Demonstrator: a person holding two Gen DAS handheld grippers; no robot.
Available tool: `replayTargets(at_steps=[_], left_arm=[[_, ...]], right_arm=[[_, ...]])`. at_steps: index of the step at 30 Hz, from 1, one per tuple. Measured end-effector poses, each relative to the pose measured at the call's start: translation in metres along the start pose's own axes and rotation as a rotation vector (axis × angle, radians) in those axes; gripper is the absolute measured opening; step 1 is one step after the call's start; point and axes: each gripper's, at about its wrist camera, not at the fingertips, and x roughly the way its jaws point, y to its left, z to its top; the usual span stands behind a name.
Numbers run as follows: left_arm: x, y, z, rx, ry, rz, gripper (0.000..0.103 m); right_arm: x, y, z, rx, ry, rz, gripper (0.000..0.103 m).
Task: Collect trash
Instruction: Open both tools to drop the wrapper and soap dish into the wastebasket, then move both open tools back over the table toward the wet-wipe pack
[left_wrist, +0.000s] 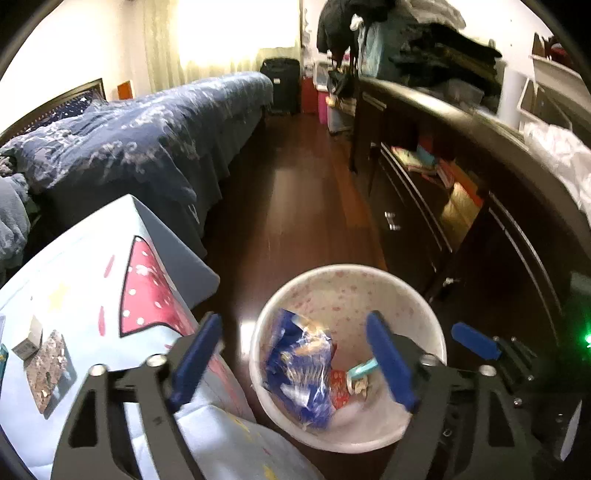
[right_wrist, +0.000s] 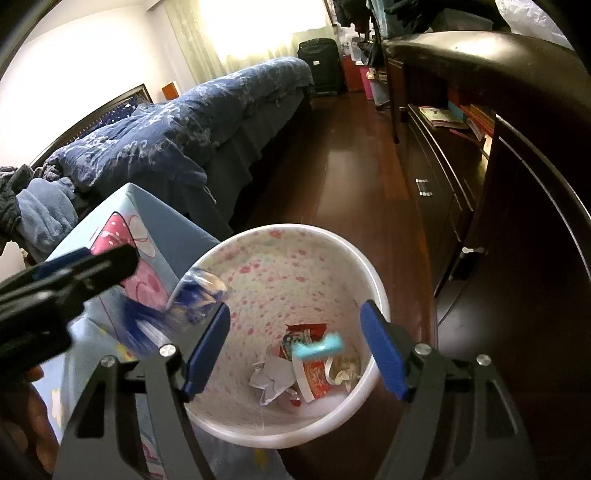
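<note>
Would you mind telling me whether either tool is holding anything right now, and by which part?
Nothing is held: the left tool and right tool stand open over the wastebasket, the blue wrapper loose.

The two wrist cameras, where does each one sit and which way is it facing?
Left wrist: on the left hand-held gripper, angled down at the white bin; own open blue fingers show, plus the right hand-held gripper's fingertip at right.
Right wrist: on the right hand-held gripper, angled down into the white bin; own open fingers, the left one at left.
Shared: bin, blue wrapper, bed, dark cabinet.
</note>
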Motion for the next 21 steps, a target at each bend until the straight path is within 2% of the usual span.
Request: replayTargets(at_steps=[3, 8, 11, 16, 21], left_arm=[[-0.008, 0.003, 0.003, -0.005, -0.029, -0.010, 0.091], [-0.021, 0.008, 0.004, -0.021, -0.059, -0.020, 0.091], [-0.032, 0.014, 0.000, -0.033, -0.071, 0.001, 0.091], [-0.059, 0.035, -0.014, -0.041, -0.106, 0.145, 0.098], [-0.089, 0.069, -0.038, -0.058, -0.135, 0.292, 0.099]], right_arm=[[-0.003, 0.000, 0.000, 0.002, 0.001, 0.000, 0.076], [-0.012, 0.004, 0.000, 0.002, 0.002, 0.008, 0.077], [-0.021, 0.011, 0.000, -0.011, -0.002, 0.015, 0.077], [-0.037, 0.031, -0.001, -0.040, -0.009, 0.045, 0.082], [-0.049, 0.064, -0.006, -0.089, -0.002, 0.084, 0.087]])
